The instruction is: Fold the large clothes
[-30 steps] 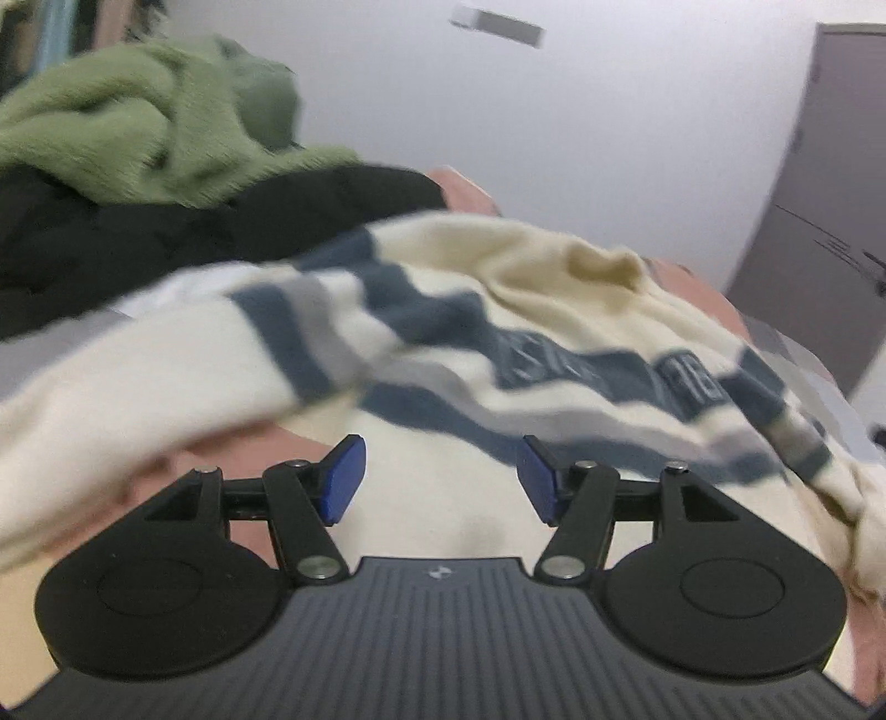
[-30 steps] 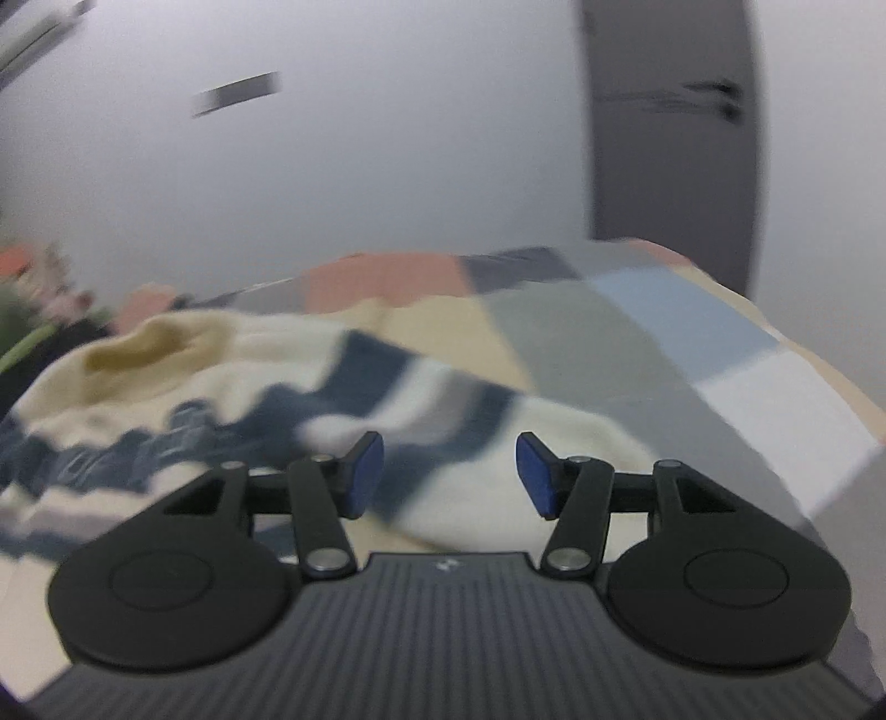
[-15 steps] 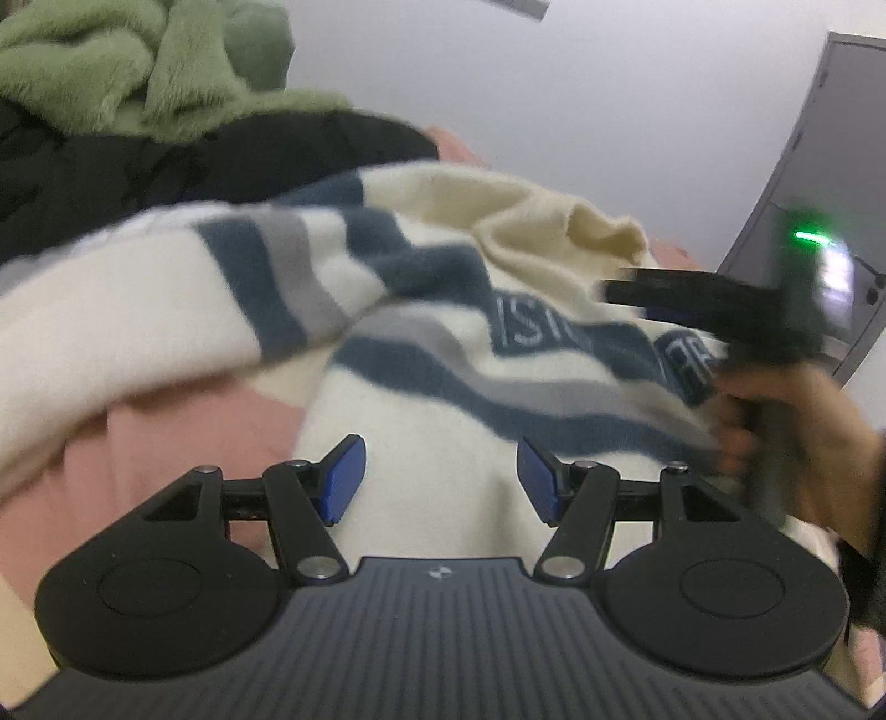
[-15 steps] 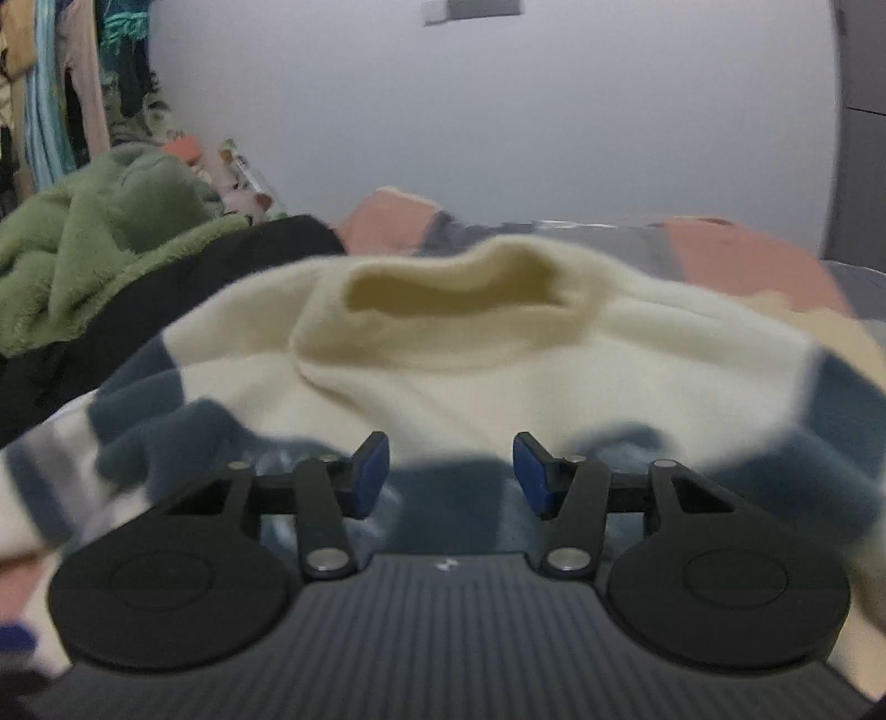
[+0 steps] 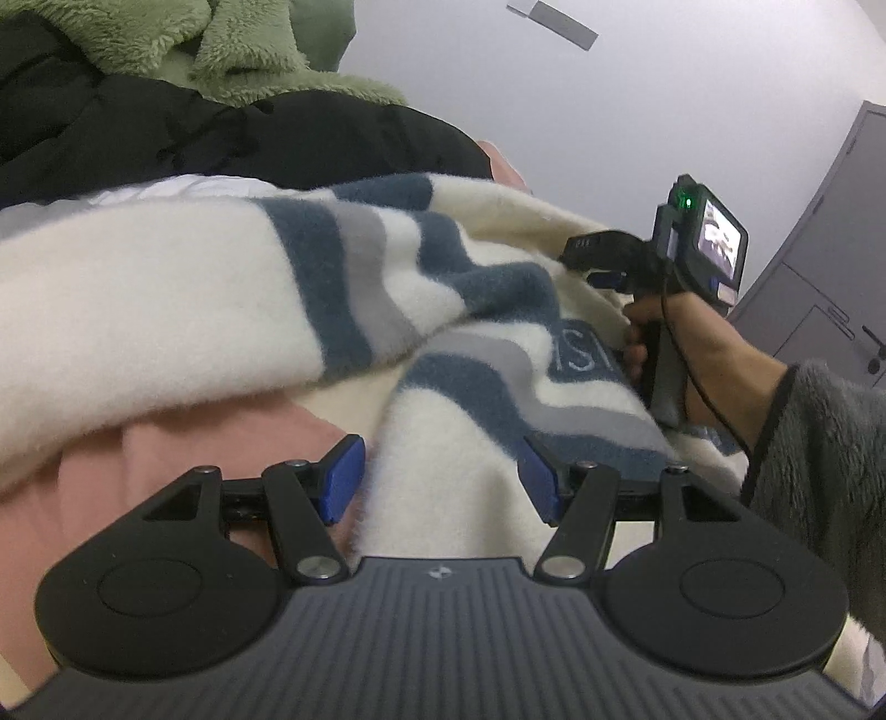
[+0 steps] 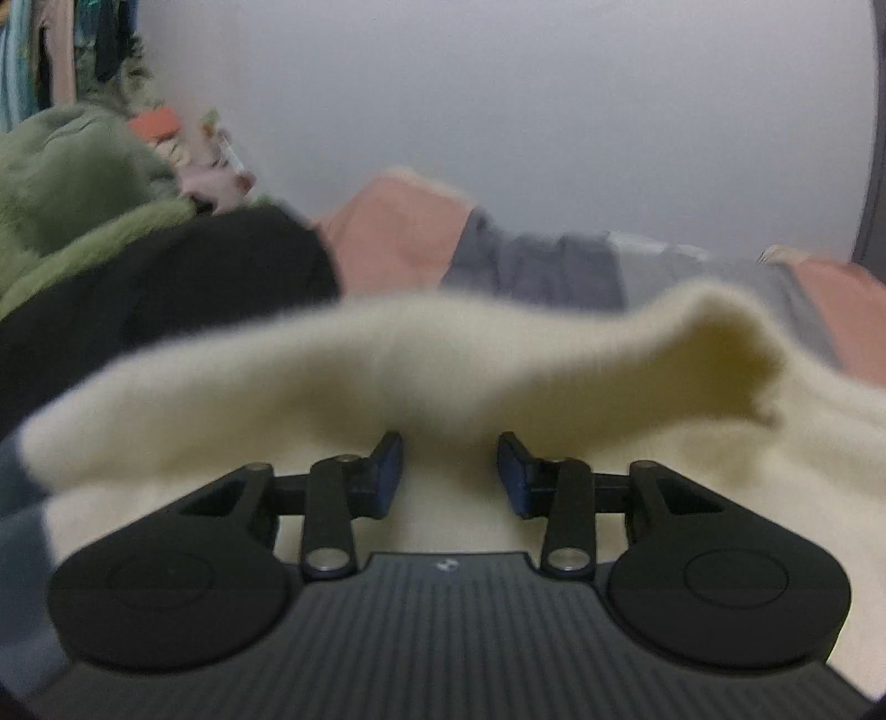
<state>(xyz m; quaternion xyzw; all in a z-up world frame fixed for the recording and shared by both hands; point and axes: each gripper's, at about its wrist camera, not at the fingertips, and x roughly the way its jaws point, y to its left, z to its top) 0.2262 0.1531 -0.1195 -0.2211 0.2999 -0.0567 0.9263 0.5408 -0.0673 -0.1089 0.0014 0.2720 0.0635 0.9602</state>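
A cream sweater with blue and grey stripes lies rumpled on the bed. My left gripper is open, low over the sweater's cream lower part, with cloth between its blue pads. My right gripper is open, with its pads closer together than before, pushed up against the sweater's cream collar fold. It also shows in the left wrist view, held by a hand at the sweater's far right edge.
A green fleece and a black jacket are piled at the back left, also in the right wrist view. The patchwork bedspread runs to a white wall. A grey door stands at right.
My right gripper has swung left onto the collar and its pads have narrowed a little. My left gripper has moved closer to the sweater and stays open.
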